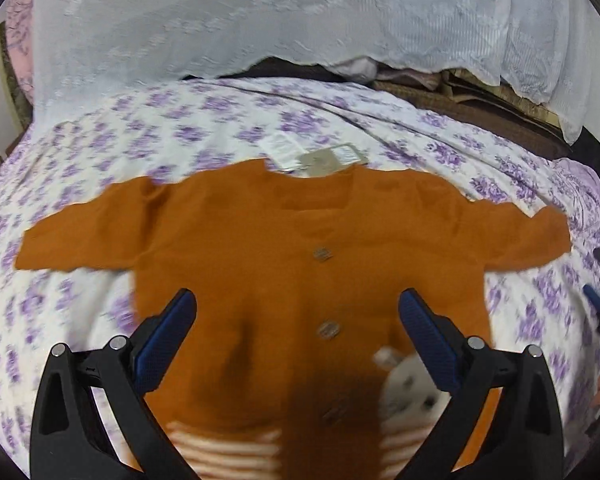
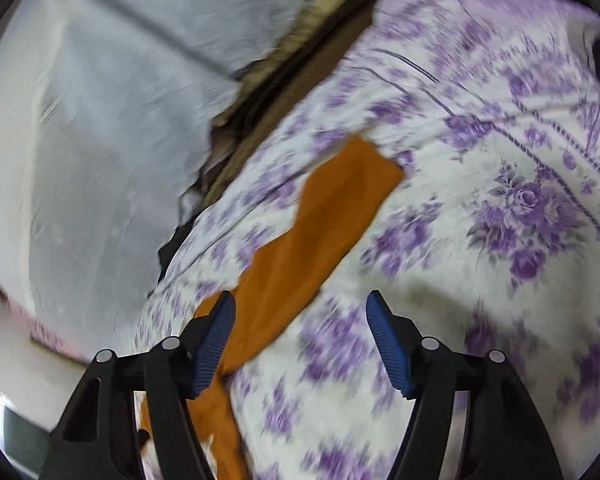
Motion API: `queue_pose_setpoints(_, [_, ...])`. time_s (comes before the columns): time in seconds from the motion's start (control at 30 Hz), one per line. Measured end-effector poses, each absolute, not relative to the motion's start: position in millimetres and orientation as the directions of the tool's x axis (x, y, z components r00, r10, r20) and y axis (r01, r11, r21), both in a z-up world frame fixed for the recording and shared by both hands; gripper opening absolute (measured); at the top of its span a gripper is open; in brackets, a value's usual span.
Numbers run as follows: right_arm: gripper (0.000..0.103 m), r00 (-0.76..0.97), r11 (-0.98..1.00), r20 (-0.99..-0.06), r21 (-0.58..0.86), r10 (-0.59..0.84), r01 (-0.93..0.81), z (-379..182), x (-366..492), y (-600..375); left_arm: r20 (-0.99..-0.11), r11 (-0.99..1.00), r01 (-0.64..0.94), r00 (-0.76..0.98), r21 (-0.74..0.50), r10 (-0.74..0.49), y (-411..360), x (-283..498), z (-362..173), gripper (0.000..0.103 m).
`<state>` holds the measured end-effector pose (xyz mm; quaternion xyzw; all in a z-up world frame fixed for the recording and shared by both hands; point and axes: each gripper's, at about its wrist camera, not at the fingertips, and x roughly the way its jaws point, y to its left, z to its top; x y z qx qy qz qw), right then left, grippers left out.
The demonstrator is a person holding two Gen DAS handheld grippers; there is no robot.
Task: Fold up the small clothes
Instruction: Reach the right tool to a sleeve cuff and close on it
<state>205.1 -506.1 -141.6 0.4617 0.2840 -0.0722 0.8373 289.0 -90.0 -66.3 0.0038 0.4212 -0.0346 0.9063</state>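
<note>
Orange cardigan (image 1: 284,248) spread flat, front up, on the bed (image 1: 100,148) with its purple-flowered sheet, straight ahead of the left hand-held gripper (image 1: 298,312). Both sleeves out sideways, buttons down the middle, paper tags (image 1: 312,156) at the collar on the far side. Left hand-held gripper spread wide above the lower body of the cardigan, pinching nothing. Right hand-held gripper (image 2: 300,320) likewise spread and empty, over bare sheet just right of one sleeve (image 2: 324,224), which runs away ahead and to its left. Striped hem (image 1: 228,452) nearest the left hand-held gripper, with a pale patch beside it, possibly a sewn-on figure, too blurred to tell. White lace cover (image 1: 260,12) beyond the bed, well apart from the work.

Judged from this: folding not yet begun. No sleeve turned in, no side or hem doubled over. Everything left to do: sleeves inward, then body folded up.
</note>
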Motion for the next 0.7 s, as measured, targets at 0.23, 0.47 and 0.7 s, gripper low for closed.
queue_pose_setpoints(0.23, [0.061,0.820,0.526,-0.562,0.732,0.108,0.433,-171,242,-532,-0.793,0.995,0.102,0.605,-0.011,-0.071,-151,340,-81,0.099])
queue_pose_setpoints(0.47, [0.052,0.822,0.540,-0.567,0.708,0.050,0.456,-178,271,-552,-0.850,0.997,0.071,0.525,-0.011,-0.046,-176,375,-131,0.099])
queue_pose_setpoints(0.7, [0.012,0.847,0.552,-0.531,0.711,0.014,0.436,-186,274,-562,-0.828,0.997,0.080,0.559,-0.010,-0.053,-176,370,-138,0.099])
